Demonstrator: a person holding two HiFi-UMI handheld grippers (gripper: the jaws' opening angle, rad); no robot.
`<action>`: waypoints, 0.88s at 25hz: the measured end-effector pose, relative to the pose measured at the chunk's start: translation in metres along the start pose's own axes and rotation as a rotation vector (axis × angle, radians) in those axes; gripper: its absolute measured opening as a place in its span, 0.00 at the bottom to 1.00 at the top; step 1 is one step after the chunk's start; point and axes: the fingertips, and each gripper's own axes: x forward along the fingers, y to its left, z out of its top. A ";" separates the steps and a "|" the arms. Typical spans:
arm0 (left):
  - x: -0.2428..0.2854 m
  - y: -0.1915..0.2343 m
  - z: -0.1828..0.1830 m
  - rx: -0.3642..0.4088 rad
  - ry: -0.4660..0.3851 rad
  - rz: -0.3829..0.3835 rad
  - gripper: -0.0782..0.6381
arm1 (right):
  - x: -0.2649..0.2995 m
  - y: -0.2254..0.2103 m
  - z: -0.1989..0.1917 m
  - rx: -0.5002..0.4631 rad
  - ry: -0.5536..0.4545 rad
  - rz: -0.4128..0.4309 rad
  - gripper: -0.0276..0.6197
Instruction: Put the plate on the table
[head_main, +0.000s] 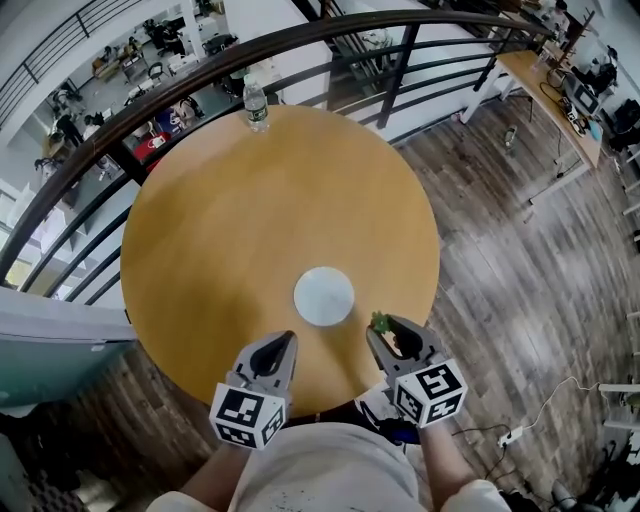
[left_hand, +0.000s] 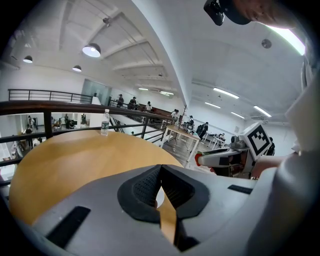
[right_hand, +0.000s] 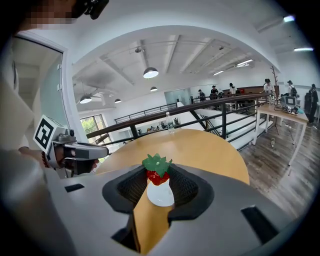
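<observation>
A small white plate (head_main: 323, 296) lies flat on the round wooden table (head_main: 220, 230), near its front edge. My left gripper (head_main: 287, 338) hovers just in front and to the left of the plate, jaws together with nothing between them. In the left gripper view a sliver of the plate (left_hand: 159, 197) shows beyond the closed jaws. My right gripper (head_main: 382, 325) is to the front right of the plate, shut on a red strawberry (right_hand: 157, 172) with green leaves (head_main: 380, 321). In the right gripper view the plate (right_hand: 160, 195) lies just past the strawberry.
A clear water bottle (head_main: 256, 103) stands at the table's far edge. A dark curved railing (head_main: 330, 30) runs behind the table, with a drop to a lower floor beyond. Wood flooring and a desk (head_main: 555, 95) lie to the right.
</observation>
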 end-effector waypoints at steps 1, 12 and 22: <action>0.002 0.001 0.000 -0.003 0.002 0.003 0.14 | 0.002 -0.001 -0.001 0.002 0.007 0.002 0.27; 0.021 0.025 -0.018 -0.025 0.040 0.020 0.14 | 0.052 -0.012 -0.018 -0.020 0.085 0.021 0.27; 0.026 0.036 -0.030 -0.048 0.060 0.022 0.14 | 0.089 -0.019 -0.032 -0.024 0.131 0.026 0.27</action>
